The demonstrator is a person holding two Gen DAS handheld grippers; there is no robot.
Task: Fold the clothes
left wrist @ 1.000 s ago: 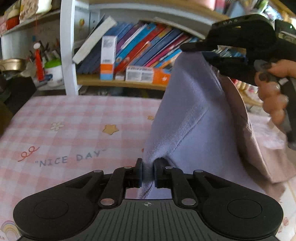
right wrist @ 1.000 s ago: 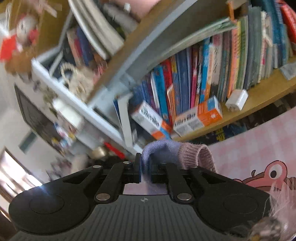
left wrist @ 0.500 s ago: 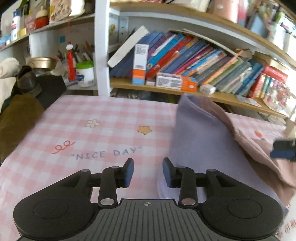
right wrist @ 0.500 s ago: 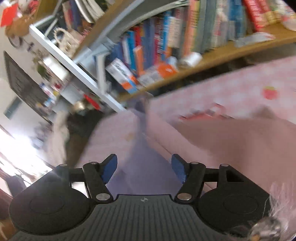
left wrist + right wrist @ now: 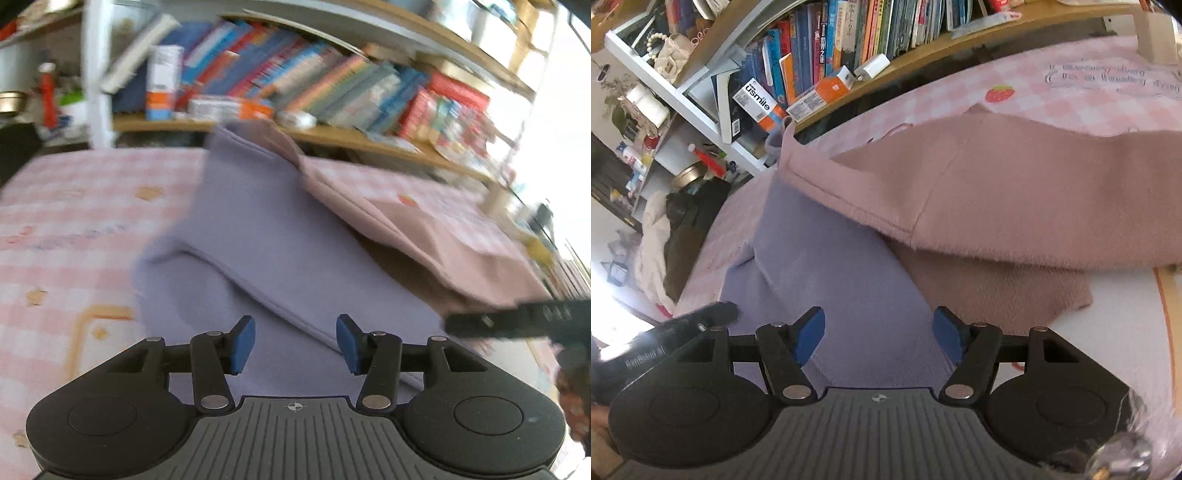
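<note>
A two-tone fleece garment lies folded on the pink checked tablecloth [image 5: 74, 221]. Its lavender half [image 5: 258, 236] lies just beyond my left gripper [image 5: 295, 343], which is open and empty above its near edge. Its dusty pink half [image 5: 424, 236] lies over the right side. In the right wrist view the lavender part [image 5: 831, 258] is straight ahead and the pink part [image 5: 1015, 192] overlaps it from the right. My right gripper [image 5: 878, 336] is open and empty over the lavender cloth. Its black body also shows at the right in the left wrist view [image 5: 517, 321].
A wooden bookshelf [image 5: 332, 133] with books and boxes runs along the table's far edge. A white shelf post [image 5: 92, 74] stands at the far left. Dark and white clothing [image 5: 665, 236] is heaped beyond the table's left end.
Both grippers let go of the raised garment and opened. The cloth has dropped flat onto the table, and both grippers have pulled back low over its near edge.
</note>
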